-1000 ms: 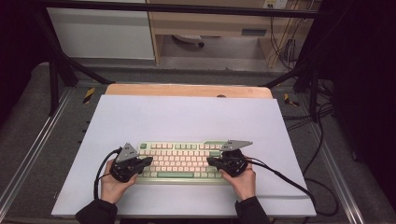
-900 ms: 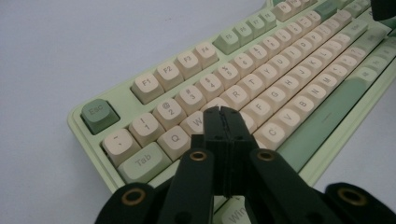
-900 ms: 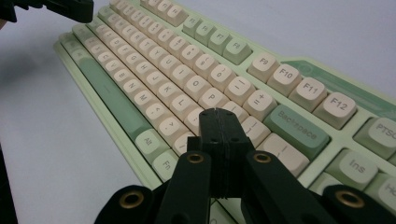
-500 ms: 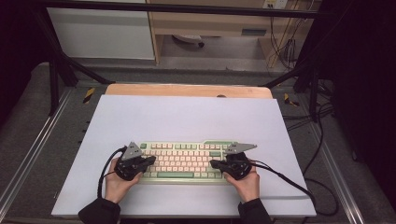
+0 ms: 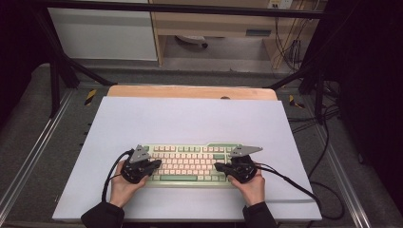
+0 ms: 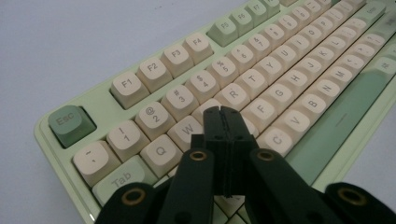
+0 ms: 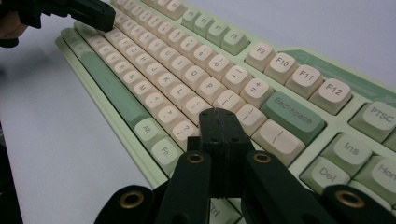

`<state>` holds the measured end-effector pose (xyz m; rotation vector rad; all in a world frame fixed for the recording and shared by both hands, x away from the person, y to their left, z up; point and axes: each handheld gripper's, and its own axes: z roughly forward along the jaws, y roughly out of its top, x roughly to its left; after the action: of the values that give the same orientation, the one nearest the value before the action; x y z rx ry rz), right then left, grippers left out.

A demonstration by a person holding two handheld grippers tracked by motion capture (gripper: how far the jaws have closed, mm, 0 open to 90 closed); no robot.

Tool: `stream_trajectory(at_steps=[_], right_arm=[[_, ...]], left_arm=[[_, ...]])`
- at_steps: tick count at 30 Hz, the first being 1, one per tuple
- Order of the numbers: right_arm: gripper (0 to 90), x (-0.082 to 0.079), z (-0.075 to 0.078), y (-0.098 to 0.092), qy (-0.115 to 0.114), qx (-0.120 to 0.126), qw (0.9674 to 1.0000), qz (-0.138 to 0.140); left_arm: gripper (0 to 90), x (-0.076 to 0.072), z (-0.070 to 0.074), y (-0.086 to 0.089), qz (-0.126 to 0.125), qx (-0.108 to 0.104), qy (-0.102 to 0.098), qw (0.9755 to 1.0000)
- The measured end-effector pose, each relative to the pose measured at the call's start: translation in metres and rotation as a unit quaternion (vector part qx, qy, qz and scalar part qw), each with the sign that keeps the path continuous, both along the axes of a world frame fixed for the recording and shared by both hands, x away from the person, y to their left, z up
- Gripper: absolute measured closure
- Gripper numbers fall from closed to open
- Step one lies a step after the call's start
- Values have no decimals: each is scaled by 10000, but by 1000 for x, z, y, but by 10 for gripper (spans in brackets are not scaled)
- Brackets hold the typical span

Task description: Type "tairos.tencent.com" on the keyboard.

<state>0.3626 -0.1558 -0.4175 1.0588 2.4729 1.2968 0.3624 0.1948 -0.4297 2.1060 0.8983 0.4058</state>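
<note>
Typing with 2 hand-held grippers. The keyboard (image 5: 190, 165) lies on the white sheet (image 5: 190, 118) covering the bench, near the sheet's front edge and roughly midway between its left and right edges. The left gripper (image 5: 157, 164) sits over the keyboard's left end, its jaws pressed together with nothing between them; the right gripper (image 5: 218, 166) sits over the right end, jaws likewise pressed flat together and empty.

Technique: closed jaws make 1 narrow tip, so each press should probably come straight down on the middle of 1 keycap, the other gripper held clear of the keys.

Views compared: the high view gives the layout of hands, cables and sheet but no legends. The left gripper view places the left gripper (image 6: 223, 114) above the keys between W and R, with the Esc key (image 6: 67, 122) at the near corner. The right gripper view places the right gripper (image 7: 219, 116) by the keys right of P, near the Backspace key (image 7: 292, 116); whether either tip touches a cap cannot be told.
</note>
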Motion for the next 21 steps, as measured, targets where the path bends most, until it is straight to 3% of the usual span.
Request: stream_trajectory(at_steps=[21], right_arm=[[900, 0, 0, 0, 0, -12, 10000, 8]], left_arm=[[898, -2, 0, 2, 0, -42, -29, 10000]])
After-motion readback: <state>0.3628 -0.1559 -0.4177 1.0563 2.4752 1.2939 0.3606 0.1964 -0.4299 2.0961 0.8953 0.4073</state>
